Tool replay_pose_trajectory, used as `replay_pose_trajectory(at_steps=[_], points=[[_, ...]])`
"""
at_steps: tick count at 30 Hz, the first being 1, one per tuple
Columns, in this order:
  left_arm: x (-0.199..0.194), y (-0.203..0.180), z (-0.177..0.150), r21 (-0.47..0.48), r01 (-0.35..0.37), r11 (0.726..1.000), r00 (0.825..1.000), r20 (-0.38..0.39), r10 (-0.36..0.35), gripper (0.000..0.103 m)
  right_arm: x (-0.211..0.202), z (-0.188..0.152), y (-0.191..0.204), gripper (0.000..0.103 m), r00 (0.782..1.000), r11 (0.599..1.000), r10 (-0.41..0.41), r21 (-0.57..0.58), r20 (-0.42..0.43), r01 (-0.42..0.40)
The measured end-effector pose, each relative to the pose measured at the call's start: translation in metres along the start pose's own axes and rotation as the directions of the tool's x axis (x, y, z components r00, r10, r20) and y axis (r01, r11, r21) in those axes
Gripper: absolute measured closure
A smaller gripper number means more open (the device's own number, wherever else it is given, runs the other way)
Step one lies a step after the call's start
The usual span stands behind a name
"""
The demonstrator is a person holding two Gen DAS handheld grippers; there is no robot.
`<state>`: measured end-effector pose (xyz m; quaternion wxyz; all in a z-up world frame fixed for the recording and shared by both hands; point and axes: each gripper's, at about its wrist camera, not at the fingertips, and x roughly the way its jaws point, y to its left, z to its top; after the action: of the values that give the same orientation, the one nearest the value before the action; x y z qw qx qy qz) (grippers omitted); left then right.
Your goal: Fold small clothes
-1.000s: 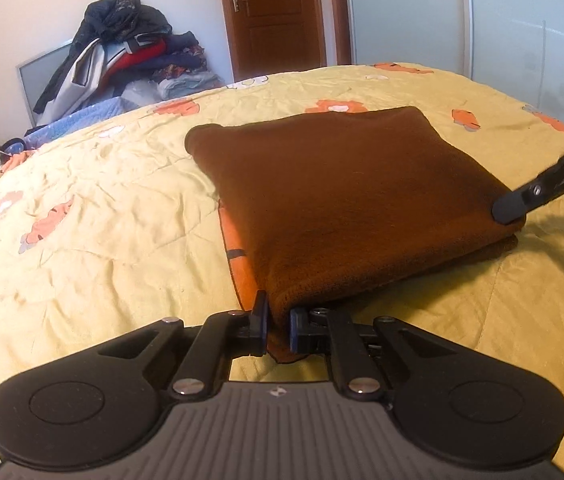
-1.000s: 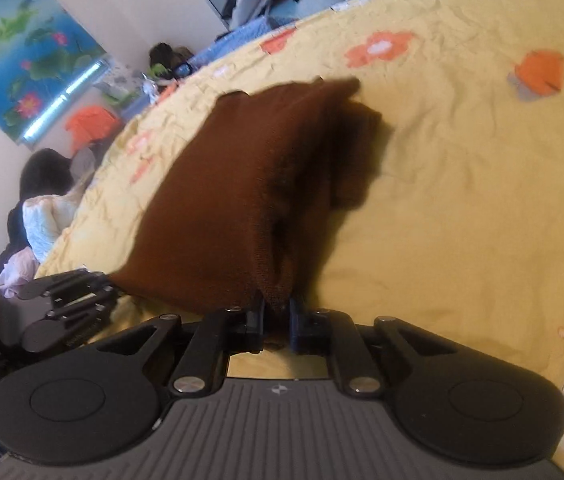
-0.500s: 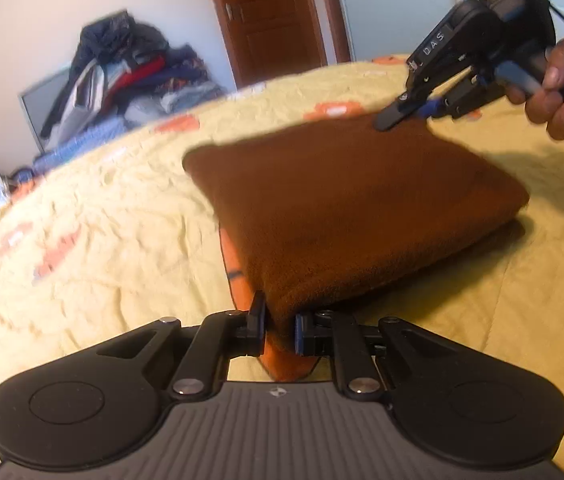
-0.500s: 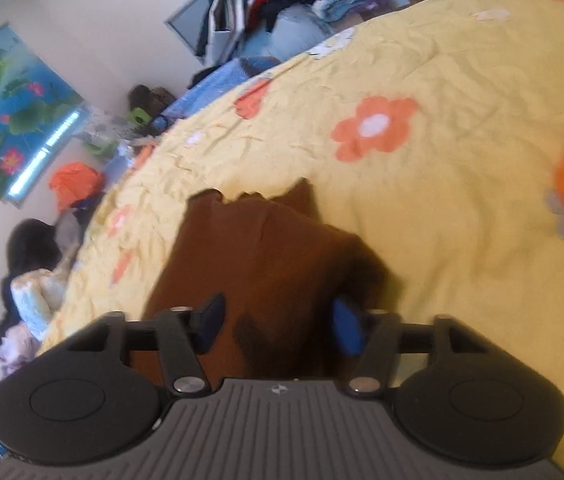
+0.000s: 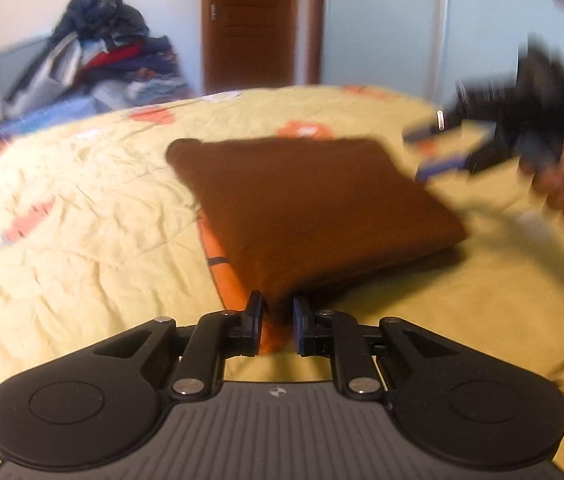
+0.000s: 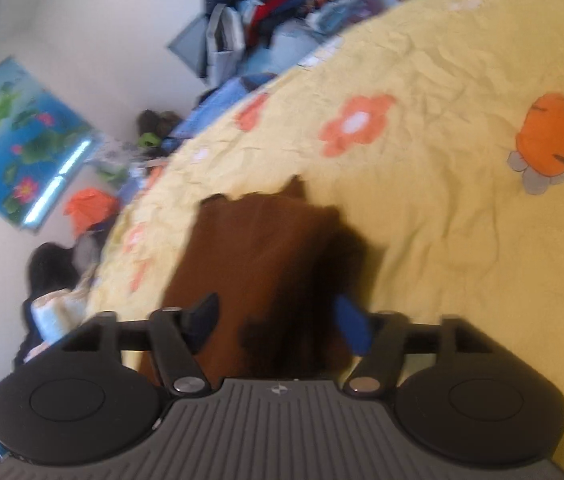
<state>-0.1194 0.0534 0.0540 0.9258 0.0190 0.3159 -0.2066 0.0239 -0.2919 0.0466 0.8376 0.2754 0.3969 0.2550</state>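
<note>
A folded brown cloth lies on the yellow bedspread. My left gripper is at the cloth's near corner; that corner fills the narrow gap between the pads, and the jaws are opening. In the left wrist view, blurred by motion, my right gripper hovers off the cloth's far right corner, held by a hand. In the right wrist view my right gripper is opening wide above the brown cloth, and its blue pad touches nothing.
A heap of clothes is piled beyond the bed's far left side, and a brown door stands behind it. The bedspread has orange flower and carrot prints. A blue picture hangs on the wall to the left.
The right gripper let go of the cloth's edge, opened wide and moved up and off to the cloth's right side. The left jaws have widened slightly around the near corner.
</note>
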Motion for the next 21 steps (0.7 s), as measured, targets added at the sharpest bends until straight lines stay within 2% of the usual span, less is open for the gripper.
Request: replay_pose_trajectory(at_steps=[1,2,3,5,6,7,8,9,10,11,12,13,16,18,19,20,21], points=[[-0.008,0.01,0.001,-0.069,0.059,0.996,0.998,0.01,-0.058,0.084,-0.005,-0.007,0.001,0.032,1.0,1.0,0.01,0.0,-0.022,-0.01],[-0.012,0.022,0.004,-0.146,0.104,0.984,0.995,0.016,-0.103,0.069,-0.007,-0.014,0.001,0.032,0.999,1.0,0.015,0.001,-0.044,-0.015],[-0.012,0.033,0.006,-0.233,0.133,0.963,0.991,0.028,-0.13,0.039,-0.008,-0.021,0.0,0.032,0.998,1.0,0.019,0.004,-0.066,-0.019],[-0.003,0.052,0.01,-0.391,0.187,0.901,0.982,0.061,-0.178,0.009,-0.003,-0.033,-0.006,0.032,0.995,0.999,0.024,0.04,-0.102,-0.02],[0.011,0.06,0.013,-0.456,0.225,0.861,0.972,0.047,-0.229,0.009,0.002,-0.037,-0.01,0.032,0.992,0.997,0.039,0.078,-0.116,-0.03],[0.026,0.066,0.015,-0.507,0.224,0.832,0.968,0.02,-0.249,0.009,0.008,-0.041,-0.013,0.032,0.989,0.991,0.064,0.122,-0.133,-0.047],[0.041,0.069,0.016,-0.547,0.212,0.81,0.964,-0.018,-0.264,0.01,0.014,-0.044,-0.015,0.032,0.985,0.984,0.102,0.156,-0.138,-0.08],[0.058,0.069,0.017,-0.569,0.219,0.792,0.951,-0.056,-0.303,0.012,0.019,-0.045,-0.015,0.03,0.981,0.977,0.137,0.182,-0.138,-0.111],[0.068,0.069,0.016,-0.587,0.239,0.773,0.941,-0.058,-0.335,0.017,0.023,-0.046,-0.014,0.03,0.978,0.973,0.156,0.194,-0.139,-0.128],[0.072,0.067,0.016,-0.593,0.249,0.766,0.936,-0.054,-0.347,0.044,0.026,-0.045,-0.011,0.031,0.976,0.974,0.156,0.188,-0.149,-0.127],[0.08,0.065,0.017,-0.599,0.24,0.764,0.923,-0.103,-0.37,0.081,0.028,-0.044,-0.008,0.045,0.975,0.979,0.138,0.17,-0.171,-0.109],[0.082,0.066,0.018,-0.607,0.224,0.763,0.918,-0.13,-0.374,0.081,0.03,-0.044,-0.006,0.076,0.974,0.987,0.105,0.141,-0.201,-0.078],[0.072,0.073,0.011,-0.619,0.22,0.754,0.914,-0.139,-0.381,0.084,0.015,-0.045,0.002,0.082,0.973,0.997,0.072,0.027,-0.219,-0.068],[0.073,0.082,0.0,-0.652,0.24,0.719,0.902,-0.124,-0.413,0.084,0.01,-0.05,0.002,0.083,0.973,0.998,-0.007,-0.061,-0.231,-0.008],[0.075,0.086,-0.003,-0.674,0.247,0.696,0.897,-0.113,-0.427,0.084,0.01,-0.053,-0.002,0.088,0.975,0.998,0.009,-0.059,-0.22,-0.023],[0.075,0.088,-0.002,-0.692,0.236,0.683,0.895,-0.119,-0.43,0.082,0.01,-0.054,-0.005,0.088,0.977,0.999,0.029,-0.034,-0.211,-0.037],[0.071,0.088,0.003,-0.683,0.213,0.699,0.902,-0.138,-0.409,0.079,0.009,-0.053,-0.006,0.084,0.977,0.999,0.04,-0.019,-0.207,-0.045]])
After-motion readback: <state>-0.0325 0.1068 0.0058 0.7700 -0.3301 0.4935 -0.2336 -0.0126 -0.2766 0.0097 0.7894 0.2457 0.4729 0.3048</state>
